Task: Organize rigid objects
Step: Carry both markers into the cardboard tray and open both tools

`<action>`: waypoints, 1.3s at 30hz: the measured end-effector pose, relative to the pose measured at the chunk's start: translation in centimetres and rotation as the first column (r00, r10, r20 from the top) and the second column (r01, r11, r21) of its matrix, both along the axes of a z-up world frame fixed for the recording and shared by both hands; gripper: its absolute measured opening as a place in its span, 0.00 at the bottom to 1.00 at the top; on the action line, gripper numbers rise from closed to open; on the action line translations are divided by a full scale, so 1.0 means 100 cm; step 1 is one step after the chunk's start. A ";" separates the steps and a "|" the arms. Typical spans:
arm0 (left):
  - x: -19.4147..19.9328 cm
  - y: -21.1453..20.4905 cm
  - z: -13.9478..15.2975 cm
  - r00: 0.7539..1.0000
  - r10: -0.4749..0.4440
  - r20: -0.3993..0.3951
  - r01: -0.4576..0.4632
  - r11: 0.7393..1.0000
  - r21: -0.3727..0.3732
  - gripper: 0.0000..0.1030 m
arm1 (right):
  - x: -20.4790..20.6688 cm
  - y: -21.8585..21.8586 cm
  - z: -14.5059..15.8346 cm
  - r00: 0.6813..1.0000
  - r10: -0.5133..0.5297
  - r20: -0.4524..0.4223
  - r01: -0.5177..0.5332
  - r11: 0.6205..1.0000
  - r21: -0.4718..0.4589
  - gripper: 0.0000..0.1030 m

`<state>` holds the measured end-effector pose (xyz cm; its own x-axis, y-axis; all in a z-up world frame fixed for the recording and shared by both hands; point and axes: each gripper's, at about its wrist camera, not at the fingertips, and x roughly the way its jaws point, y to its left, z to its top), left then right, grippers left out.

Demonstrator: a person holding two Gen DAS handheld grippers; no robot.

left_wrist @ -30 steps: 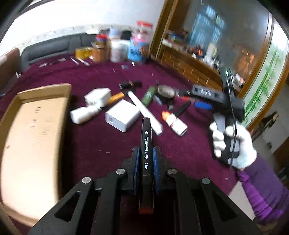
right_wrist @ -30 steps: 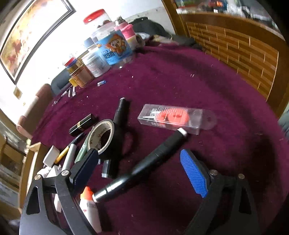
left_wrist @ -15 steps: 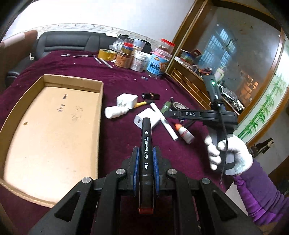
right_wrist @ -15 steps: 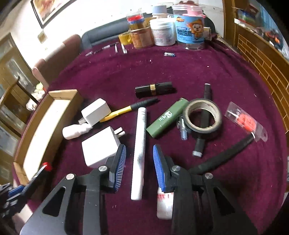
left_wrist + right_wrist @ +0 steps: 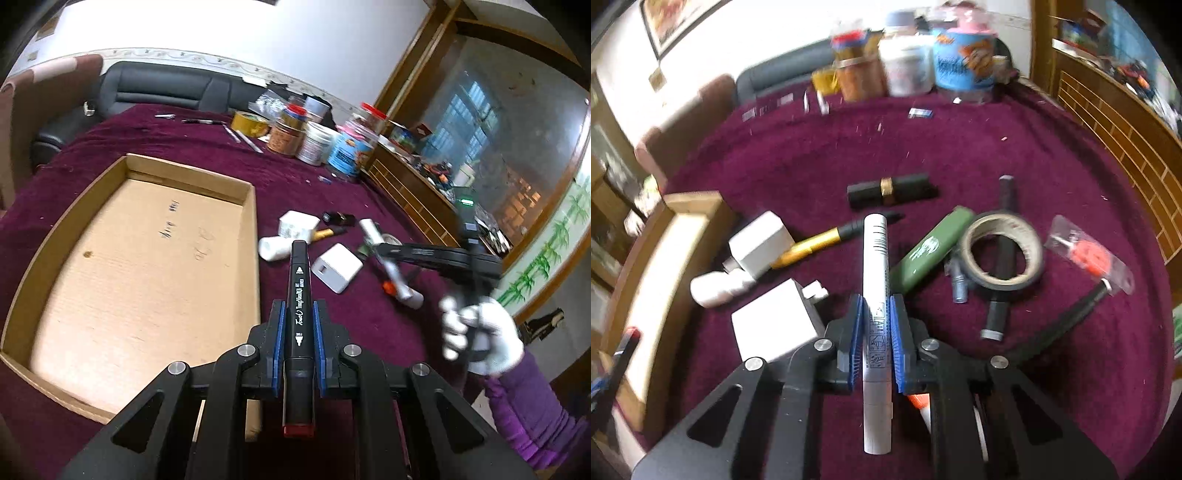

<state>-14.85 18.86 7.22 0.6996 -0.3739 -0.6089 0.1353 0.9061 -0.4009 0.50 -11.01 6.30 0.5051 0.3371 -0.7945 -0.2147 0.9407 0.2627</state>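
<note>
White marker gripped, lower end blurred

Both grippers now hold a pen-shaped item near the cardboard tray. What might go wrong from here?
1. The long white marker is pinched near its rear end by the right gripper; most of its length sticks out forward, so it may pivot or slip.
2. The black marker in the left gripper sits above the shallow cardboard tray's wall; a low release could catch it.

The left hand-held gripper clamps a black marker beside the cardboard tray, apparently above the cloth.
</note>
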 end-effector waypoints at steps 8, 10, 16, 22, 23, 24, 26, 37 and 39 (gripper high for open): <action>0.050 0.040 0.006 0.996 0.082 -0.025 -0.082 0.997 0.002 0.11 | 0.001 0.050 0.024 0.985 0.141 -0.102 -0.103 0.944 0.313 0.12; 0.065 0.049 0.001 0.994 0.095 -0.054 -0.096 0.995 -0.023 0.11 | 0.006 0.076 0.017 0.972 0.176 -0.152 -0.106 0.917 0.385 0.12; 0.107 0.068 -0.031 0.978 0.128 -0.162 -0.147 0.983 -0.109 0.11 | 0.026 0.148 0.000 0.947 0.215 -0.240 -0.078 0.876 0.475 0.12; 0.136 0.073 -0.051 0.965 0.127 -0.228 -0.169 0.970 -0.173 0.11 | 0.038 0.175 -0.017 0.953 0.152 -0.260 -0.049 0.930 0.363 0.12; 0.140 0.074 -0.054 0.963 0.128 -0.235 -0.172 0.969 -0.176 0.11 | 0.039 0.177 -0.019 0.954 0.143 -0.265 -0.045 0.938 0.344 0.13; 0.143 0.073 -0.056 0.961 0.131 -0.244 -0.176 0.969 -0.174 0.11 | 0.039 0.178 -0.019 0.956 0.133 -0.263 -0.042 0.944 0.326 0.13; 0.146 0.072 -0.061 0.958 0.118 -0.262 -0.170 0.968 -0.186 0.14 | 0.041 0.177 -0.015 0.962 0.125 -0.241 -0.049 0.953 0.298 0.13; 0.136 0.084 -0.062 0.953 0.154 -0.262 -0.218 0.948 -0.232 0.32 | 0.018 0.115 0.024 0.998 0.066 -0.005 -0.063 0.971 0.229 0.16; 0.134 0.079 -0.054 0.964 0.128 -0.232 -0.183 0.955 -0.233 0.32 | 0.008 0.088 0.032 0.998 0.015 0.066 -0.027 0.981 0.190 0.16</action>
<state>-1.47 26.77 1.80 0.6261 -0.4300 -0.6504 -0.1122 0.7758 -0.6209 1.35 -2.24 9.47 0.5441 0.4906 -0.6807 -0.2558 0.8696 0.4223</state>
